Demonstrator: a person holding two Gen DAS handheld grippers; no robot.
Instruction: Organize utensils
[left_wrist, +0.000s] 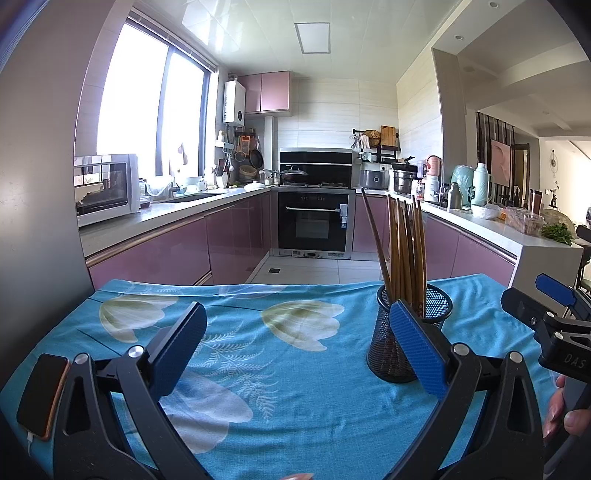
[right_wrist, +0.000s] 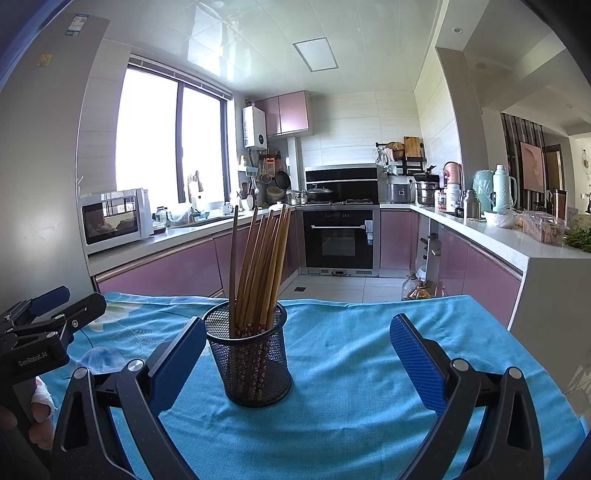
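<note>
A black mesh cup (left_wrist: 406, 350) stands upright on the blue flowered tablecloth (left_wrist: 295, 369) and holds several brown wooden chopsticks (left_wrist: 404, 251). My left gripper (left_wrist: 295, 332) is open and empty, with the cup just behind its right finger. In the right wrist view the cup (right_wrist: 251, 365) with the chopsticks (right_wrist: 258, 266) stands beside the left finger of my right gripper (right_wrist: 297, 354), which is open and empty. The right gripper also shows at the right edge of the left wrist view (left_wrist: 554, 317), and the left gripper at the left edge of the right wrist view (right_wrist: 48, 314).
A phone (left_wrist: 42, 395) lies on the cloth at the left near edge. The table's far edge (right_wrist: 369, 301) drops to the kitchen floor. Pink cabinets, an oven (left_wrist: 314, 221) and crowded counters (left_wrist: 480, 218) lie beyond.
</note>
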